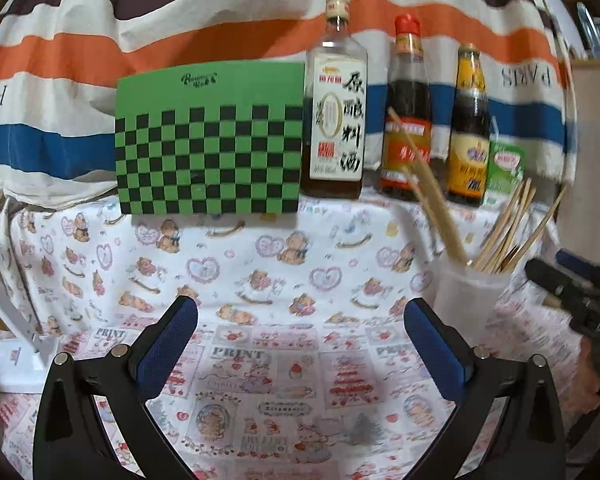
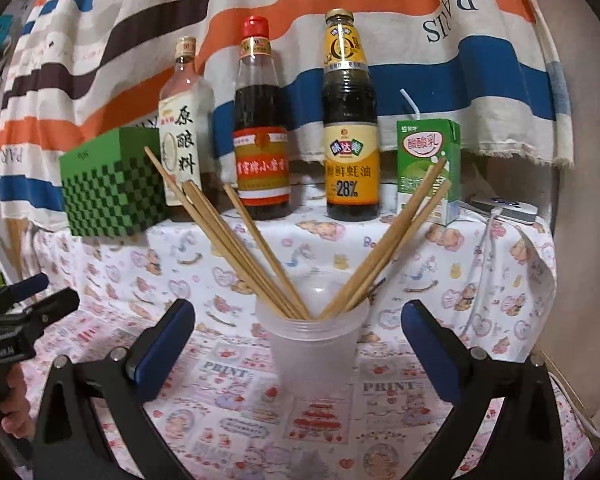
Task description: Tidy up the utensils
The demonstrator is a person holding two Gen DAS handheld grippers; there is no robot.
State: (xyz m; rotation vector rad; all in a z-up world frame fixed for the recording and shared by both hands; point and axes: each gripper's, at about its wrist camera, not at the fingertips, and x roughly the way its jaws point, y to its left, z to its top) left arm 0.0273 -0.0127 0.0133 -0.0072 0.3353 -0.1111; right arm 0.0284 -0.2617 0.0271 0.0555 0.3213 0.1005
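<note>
A striped cloth (image 2: 340, 40) hangs behind one table covered with a printed tablecloth (image 2: 260, 412). On it, at the back, stands one green checkered box (image 2: 108, 196), then three bottles in a row: a clear bottle with a white label (image 2: 182, 136), a red-capped bottle (image 2: 260, 136) and a yellow-labelled bottle (image 2: 351, 128). One green drink carton (image 2: 426, 168) with a straw stands to the right of them, and a small white device (image 2: 508, 210) with a cable lies beside it.

One clear plastic cup (image 2: 314, 354) stands upright near the front of the table, well apart from the bottles. It holds wooden chopsticks (image 2: 244, 248), about eight, though the exact count is hard to tell: roughly five lean left and three lean right, fanned into a V, their lower ends together at the bottom of the cup. They are plain, pale and square-ended.

The right gripper (image 2: 298, 344) is aimed slightly downward, its blue-padded jaws spread wide on either side of the cup without touching it. The left gripper (image 1: 300, 344) sits to the left of the cup, tilted slightly down over bare tablecloth, jaws also wide apart and holding nothing
</note>
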